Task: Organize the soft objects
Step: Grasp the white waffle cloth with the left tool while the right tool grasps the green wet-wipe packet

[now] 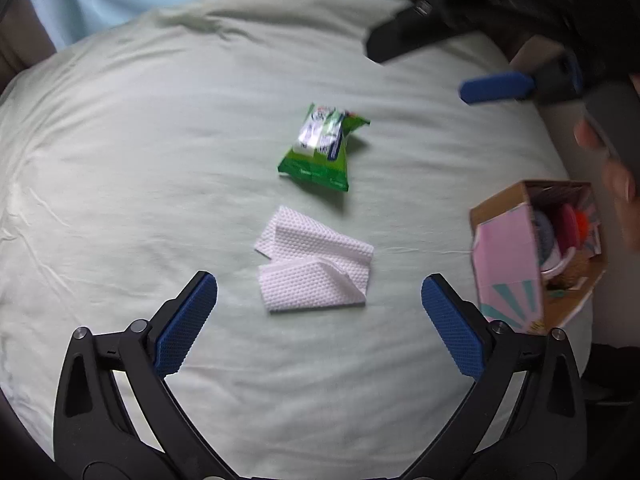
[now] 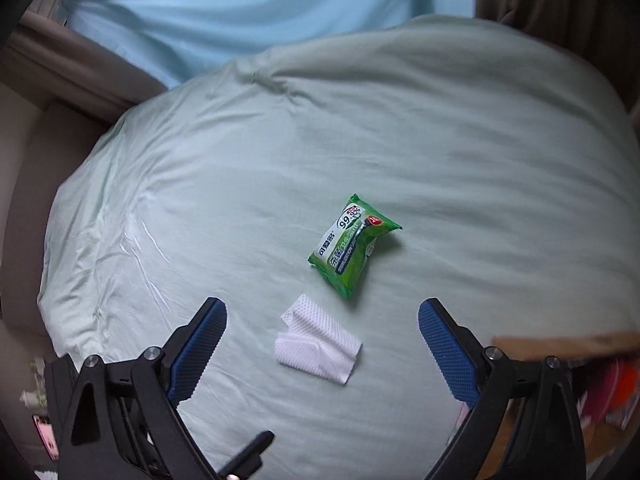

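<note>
A folded white textured cloth lies on the pale green bedsheet, with a green wet-wipes pack just beyond it. My left gripper is open and empty, hovering just short of the cloth. My right gripper is open and empty above the same cloth, with the pack ahead. The right gripper also shows in the left wrist view at the upper right, blurred. A cardboard box at the right edge holds several soft items.
The box's rim shows at the right in the right wrist view. A light blue pillow lies at the far end. The bed's left edge drops to a beige floor.
</note>
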### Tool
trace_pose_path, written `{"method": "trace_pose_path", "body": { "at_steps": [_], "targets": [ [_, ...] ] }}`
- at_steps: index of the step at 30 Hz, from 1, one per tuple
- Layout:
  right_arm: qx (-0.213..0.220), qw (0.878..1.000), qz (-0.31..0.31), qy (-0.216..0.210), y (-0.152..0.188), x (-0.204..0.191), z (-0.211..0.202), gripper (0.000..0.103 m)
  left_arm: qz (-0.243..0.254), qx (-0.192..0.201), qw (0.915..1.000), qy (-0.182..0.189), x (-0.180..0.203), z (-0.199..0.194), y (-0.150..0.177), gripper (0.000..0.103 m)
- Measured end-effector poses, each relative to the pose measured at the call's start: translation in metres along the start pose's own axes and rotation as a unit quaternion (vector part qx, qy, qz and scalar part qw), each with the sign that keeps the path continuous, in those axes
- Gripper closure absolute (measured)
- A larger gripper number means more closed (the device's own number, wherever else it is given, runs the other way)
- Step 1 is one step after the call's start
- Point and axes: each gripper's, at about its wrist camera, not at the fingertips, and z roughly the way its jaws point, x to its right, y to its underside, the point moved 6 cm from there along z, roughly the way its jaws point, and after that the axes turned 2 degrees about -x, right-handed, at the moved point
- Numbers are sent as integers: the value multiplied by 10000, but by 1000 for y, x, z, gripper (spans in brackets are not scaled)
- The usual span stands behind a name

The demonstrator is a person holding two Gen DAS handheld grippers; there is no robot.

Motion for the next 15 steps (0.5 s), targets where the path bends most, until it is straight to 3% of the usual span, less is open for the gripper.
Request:
{"method": "trace_pose_path", "body": {
  "at_steps": [7, 11, 15],
  "targets": [
    [-849, 9956, -94, -395, -20, 27, 87, 7, 104, -161, 9997, -144, 6, 74, 5, 4],
    [-1115, 9925, -102, -490, -22, 28, 123, 7, 35, -262, 9994, -201, 5, 102, 6, 8],
    [-1103, 9924, -165, -518, -27, 25, 145, 7, 97, -341, 9990, -282, 6, 122, 9, 10]
  ]
}}
